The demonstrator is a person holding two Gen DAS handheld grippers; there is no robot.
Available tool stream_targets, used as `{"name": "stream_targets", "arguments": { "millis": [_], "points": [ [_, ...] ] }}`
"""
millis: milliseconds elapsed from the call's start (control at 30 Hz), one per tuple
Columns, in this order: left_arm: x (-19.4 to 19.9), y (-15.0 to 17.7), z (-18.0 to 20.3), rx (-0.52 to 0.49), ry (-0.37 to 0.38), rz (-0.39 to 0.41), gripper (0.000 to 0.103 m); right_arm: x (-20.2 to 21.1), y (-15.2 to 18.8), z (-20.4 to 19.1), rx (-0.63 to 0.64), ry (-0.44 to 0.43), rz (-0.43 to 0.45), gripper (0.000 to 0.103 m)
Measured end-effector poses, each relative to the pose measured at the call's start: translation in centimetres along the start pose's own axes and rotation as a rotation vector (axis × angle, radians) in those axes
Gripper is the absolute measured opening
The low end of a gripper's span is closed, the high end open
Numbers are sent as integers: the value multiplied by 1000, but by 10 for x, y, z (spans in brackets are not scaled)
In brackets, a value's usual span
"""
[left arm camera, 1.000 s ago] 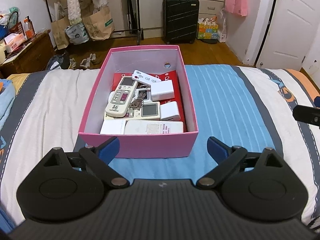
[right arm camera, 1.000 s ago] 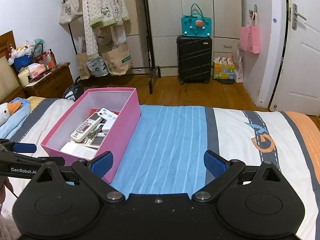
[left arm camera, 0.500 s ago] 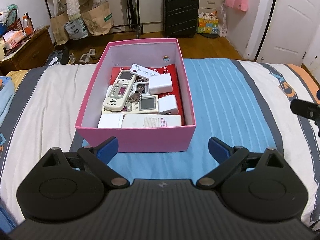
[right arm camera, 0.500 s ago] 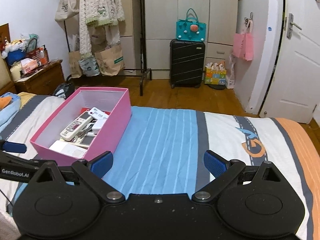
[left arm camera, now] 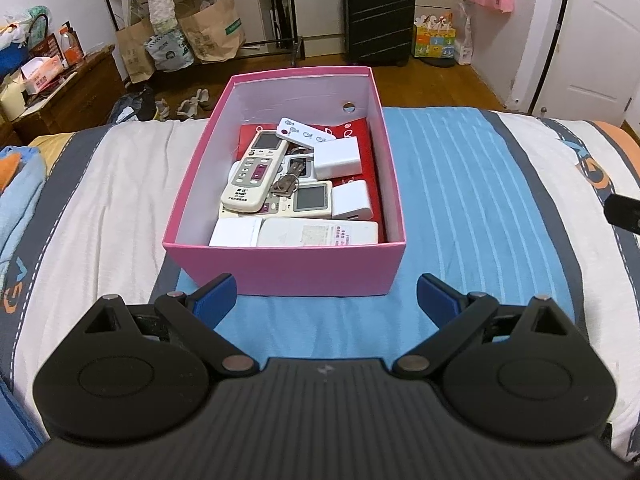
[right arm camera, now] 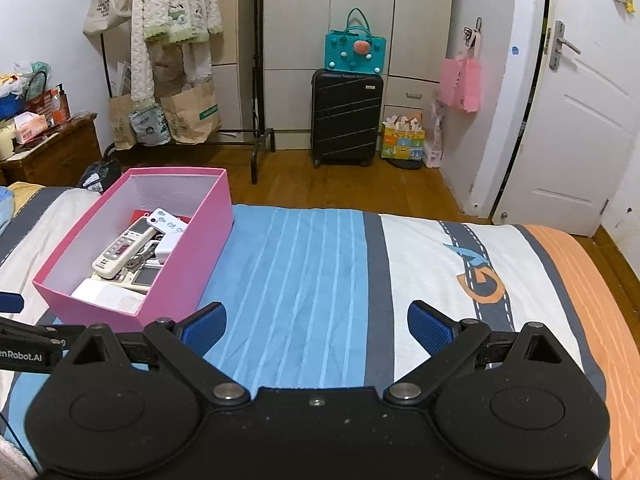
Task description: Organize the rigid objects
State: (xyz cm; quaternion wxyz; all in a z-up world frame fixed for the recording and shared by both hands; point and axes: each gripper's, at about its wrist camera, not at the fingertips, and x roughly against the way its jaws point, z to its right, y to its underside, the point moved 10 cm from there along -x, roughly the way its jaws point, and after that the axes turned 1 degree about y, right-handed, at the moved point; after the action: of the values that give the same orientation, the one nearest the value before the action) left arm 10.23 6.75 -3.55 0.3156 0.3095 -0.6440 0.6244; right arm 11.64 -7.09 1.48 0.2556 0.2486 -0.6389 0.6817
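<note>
Remotes, four (left arm camera: 256,174), are lying with two white chargers (left arm camera: 337,157) and one key bunch (left arm camera: 285,184) inside the pink box (left arm camera: 286,268) on the bed (left arm camera: 460,184). Left gripper (left arm camera: 325,298) and right gripper (right arm camera: 317,326) are hovering empty, fingers spread wide.

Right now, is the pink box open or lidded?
Open. The pink box has no lid on it; the remotes and white adapters inside show from above in both wrist views.

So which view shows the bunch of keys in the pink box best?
The left wrist view: the keys lie near centre among the remotes in the box, seen from above. The right wrist view shows them small, off to the left, at a slant.
</note>
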Motion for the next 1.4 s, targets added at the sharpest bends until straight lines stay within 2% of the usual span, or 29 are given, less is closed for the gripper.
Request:
{"name": "stream_targets", "arguments": {
  "millis": [433,800,1400],
  "points": [
    [-3,4,-3,5,-37,-28,98,1,2,-7,18,7,-17,99],
    [-2,2,-6,7,-43,-21,98,0,4,-5,11,17,-23,99],
    [5,-6,-8,-10,-58,43,98,1,6,-9,15,5,-27,99]
  ]
}}
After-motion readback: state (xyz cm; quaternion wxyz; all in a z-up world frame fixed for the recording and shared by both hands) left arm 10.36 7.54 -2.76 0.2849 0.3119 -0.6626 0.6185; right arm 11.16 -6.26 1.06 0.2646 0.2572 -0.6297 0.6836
